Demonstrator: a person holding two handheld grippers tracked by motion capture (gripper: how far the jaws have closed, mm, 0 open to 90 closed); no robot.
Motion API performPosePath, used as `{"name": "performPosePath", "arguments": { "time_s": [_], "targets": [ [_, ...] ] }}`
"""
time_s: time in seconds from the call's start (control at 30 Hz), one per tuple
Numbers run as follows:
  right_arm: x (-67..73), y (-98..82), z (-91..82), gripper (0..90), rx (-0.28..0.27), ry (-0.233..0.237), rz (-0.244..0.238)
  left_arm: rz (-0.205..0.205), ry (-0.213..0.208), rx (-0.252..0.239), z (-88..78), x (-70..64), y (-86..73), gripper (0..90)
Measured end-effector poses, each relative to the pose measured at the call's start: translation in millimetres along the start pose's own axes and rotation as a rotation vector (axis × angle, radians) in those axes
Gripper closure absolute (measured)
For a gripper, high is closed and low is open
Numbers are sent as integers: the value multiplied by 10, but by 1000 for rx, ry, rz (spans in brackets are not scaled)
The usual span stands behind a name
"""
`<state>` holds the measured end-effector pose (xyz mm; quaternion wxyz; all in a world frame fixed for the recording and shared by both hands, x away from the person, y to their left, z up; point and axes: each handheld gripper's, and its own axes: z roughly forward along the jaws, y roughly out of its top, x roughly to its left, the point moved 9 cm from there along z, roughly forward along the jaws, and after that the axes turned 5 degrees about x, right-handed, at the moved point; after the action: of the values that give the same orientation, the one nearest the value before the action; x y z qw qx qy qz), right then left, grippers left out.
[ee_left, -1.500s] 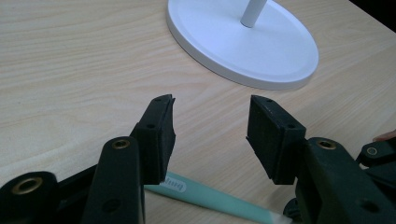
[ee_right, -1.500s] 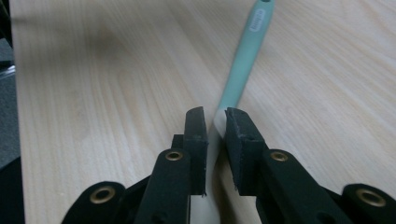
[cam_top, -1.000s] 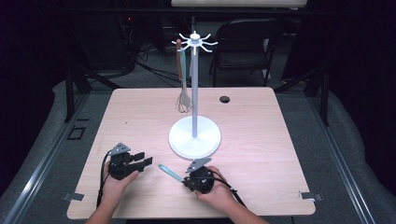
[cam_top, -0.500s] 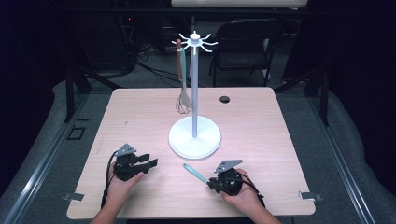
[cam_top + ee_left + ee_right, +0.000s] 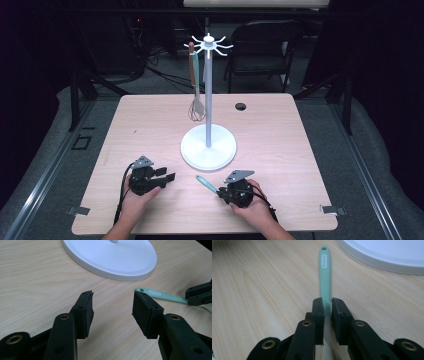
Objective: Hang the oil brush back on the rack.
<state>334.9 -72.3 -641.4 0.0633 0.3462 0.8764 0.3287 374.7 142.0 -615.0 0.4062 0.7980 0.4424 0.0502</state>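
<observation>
A mint-green utensil handle lies low over the table in front of the white stand's round base. My right gripper is shut on this handle near its whitish lower part; its jaws have just been closing a little on it. My left gripper stands open to the left, empty, pointing at the handle's tip and the base. The right gripper shows at the left gripper view's right edge.
The stand's pole rises from the base to a ring of hooks. A wire whisk with a brown handle hangs from one, left of the pole. A small dark hole sits in the tabletop at the back. A chair stands behind the table.
My right hand has carried the green-handled utensil to the right, from before the base's left side to its front. The left hand has shifted slightly right.
</observation>
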Motion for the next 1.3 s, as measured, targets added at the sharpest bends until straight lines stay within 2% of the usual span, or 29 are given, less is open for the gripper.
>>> {"name": "performPosePath", "arguments": {
  "time_s": [0.27,0.47,0.77,0.9,1.0,1.3],
  "targets": [
    [21,-23,2,816,9,-44,-23,34,-36,6,84,-168,-2,504],
    [36,-24,3,824,5,-69,-38,39,-89,18,184,-306,-32,497],
    [57,22,-37,826,-48,-33,-19,82,-133,39,275,-471,-60,466],
    [94,51,-60,826,-76,-25,-30,88,-160,43,296,-530,-68,461],
    [137,83,-85,826,-99,-21,-44,73,-187,41,312,-573,-66,454],
    [255,164,-138,825,-165,-6,-83,83,-226,57,355,-670,-75,442]
  ]
}}
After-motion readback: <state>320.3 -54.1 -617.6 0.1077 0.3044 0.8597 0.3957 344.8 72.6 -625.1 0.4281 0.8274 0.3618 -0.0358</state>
